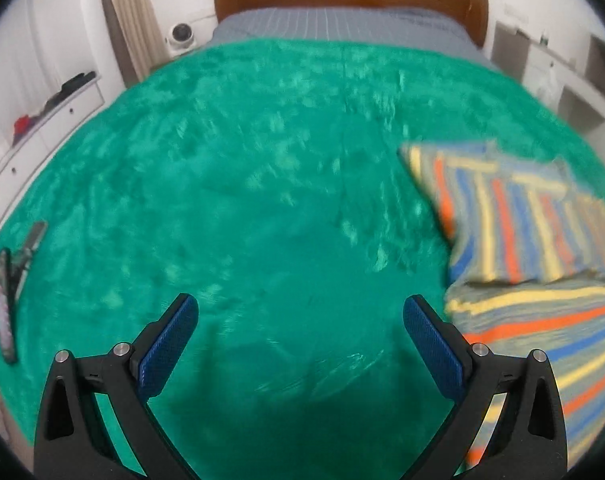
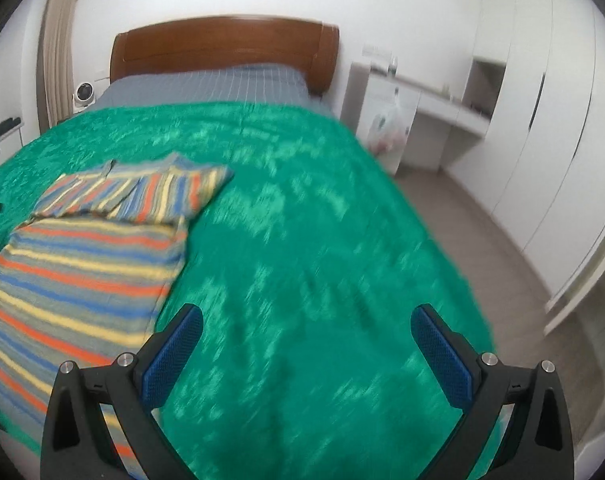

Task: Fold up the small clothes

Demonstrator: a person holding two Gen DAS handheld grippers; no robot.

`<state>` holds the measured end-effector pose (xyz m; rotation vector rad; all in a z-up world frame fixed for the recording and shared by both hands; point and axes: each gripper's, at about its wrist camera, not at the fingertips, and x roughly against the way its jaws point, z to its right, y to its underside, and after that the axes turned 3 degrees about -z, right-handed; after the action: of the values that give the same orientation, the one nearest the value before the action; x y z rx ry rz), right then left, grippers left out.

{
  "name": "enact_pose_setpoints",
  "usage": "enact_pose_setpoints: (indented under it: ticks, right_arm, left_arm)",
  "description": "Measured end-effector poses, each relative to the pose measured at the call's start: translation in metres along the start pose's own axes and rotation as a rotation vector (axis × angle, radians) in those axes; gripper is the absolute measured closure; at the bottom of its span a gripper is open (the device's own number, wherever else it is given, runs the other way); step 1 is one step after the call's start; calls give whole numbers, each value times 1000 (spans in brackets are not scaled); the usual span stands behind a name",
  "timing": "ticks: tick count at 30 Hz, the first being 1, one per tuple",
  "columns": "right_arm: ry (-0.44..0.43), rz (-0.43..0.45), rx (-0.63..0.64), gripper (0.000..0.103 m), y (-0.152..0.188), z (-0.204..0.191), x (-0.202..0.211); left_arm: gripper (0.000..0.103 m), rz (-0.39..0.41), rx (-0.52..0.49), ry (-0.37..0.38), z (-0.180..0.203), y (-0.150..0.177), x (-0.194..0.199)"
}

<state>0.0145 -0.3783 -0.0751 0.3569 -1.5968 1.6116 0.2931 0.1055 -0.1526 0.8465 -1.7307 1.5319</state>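
Approaching with both jaws spread and empty, the left gripper and right gripper flank the striped orange-blue-yellow knit shirt lying on the green plush blanket; grip its near hem corners squarely.

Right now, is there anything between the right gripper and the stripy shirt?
No. In the right wrist view, only bare green blanket lies between the open right gripper and the striped shirt.
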Motion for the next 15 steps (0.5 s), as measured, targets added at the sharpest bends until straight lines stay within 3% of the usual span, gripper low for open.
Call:
enact_pose_setpoints:
  ticks: [2,3,5,15]
  right_arm:
    - [4,-11,2,1,13,-3,1]
    - [8,-15,0,1,18,-3,1]
    - [7,-29,-18,1,27,0,0]
    - [-5,-39,-95,1,37,14,-5]
  left_arm:
    - [0,-75,-39,-51,7,9,-30]
    - [0,-64,-38,-39,7,17,-37]
    - [0,34,4,-14,0,28,-29]
    - [0,32,28,15,-8,35,-28]
